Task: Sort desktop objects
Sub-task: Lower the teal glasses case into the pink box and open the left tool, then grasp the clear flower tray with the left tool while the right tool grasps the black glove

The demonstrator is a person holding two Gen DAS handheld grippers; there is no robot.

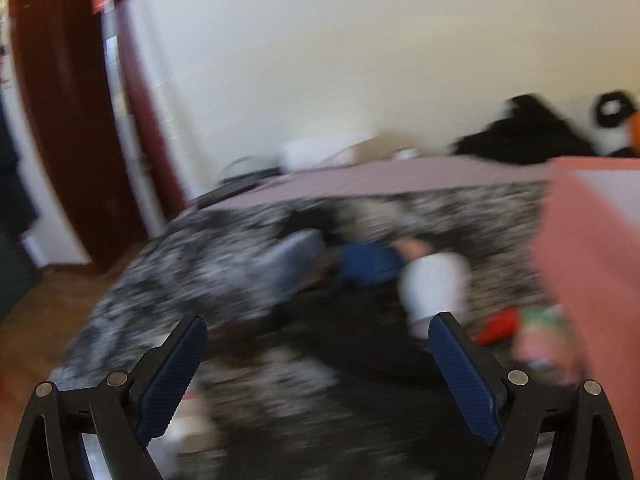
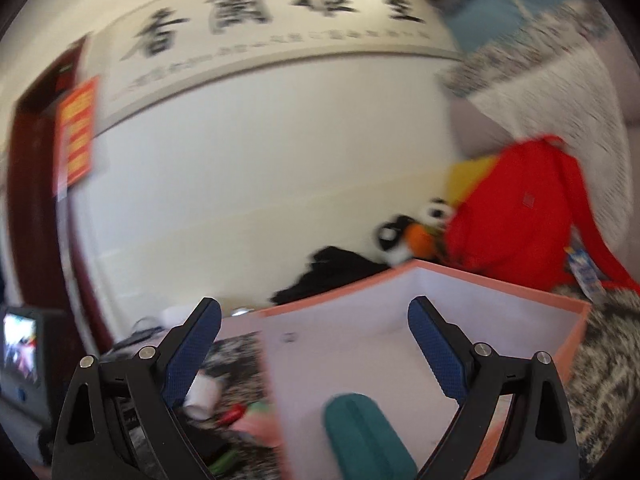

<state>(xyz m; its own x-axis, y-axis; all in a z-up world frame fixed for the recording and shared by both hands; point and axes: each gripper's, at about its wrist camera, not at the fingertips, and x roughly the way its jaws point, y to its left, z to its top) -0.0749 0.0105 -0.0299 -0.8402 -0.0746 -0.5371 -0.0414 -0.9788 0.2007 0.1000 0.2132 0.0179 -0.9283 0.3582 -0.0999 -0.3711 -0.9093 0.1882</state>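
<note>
At the bottom of the left wrist picture, the left gripper (image 1: 318, 326) has its jaws wide open with nothing between them. Everything here is blurry. Just past the jaws lies a surface (image 1: 168, 276) with a black and white speckled cover. A white cup (image 1: 434, 284) sits in the lower middle, close above the right jaw. Beside it, to the left, is a dark blue thing (image 1: 370, 266) and a grey thing (image 1: 294, 258); what they are I cannot tell. A small red thing (image 1: 500, 324) lies at the lower right. The pink box (image 1: 592, 248) fills the right edge. Far back stand a cream wall and a dark brown door frame at the left.

In the right wrist picture, the right gripper (image 2: 314, 312) also has its jaws wide open and holds nothing. Near the bottom, between the jaws, a teal thing (image 2: 366, 436) lies inside the pink box (image 2: 576, 344), which is white inside. Left of the box, on the speckled cover, are the white cup (image 2: 204, 398) and the small red thing (image 2: 234, 414). Behind the box sit black cloth (image 2: 332, 272), a black and white stuffed toy (image 2: 396, 240) and a red bag (image 2: 516, 216). High on the wall hangs a long sign with big black letters (image 2: 276, 12).
</note>
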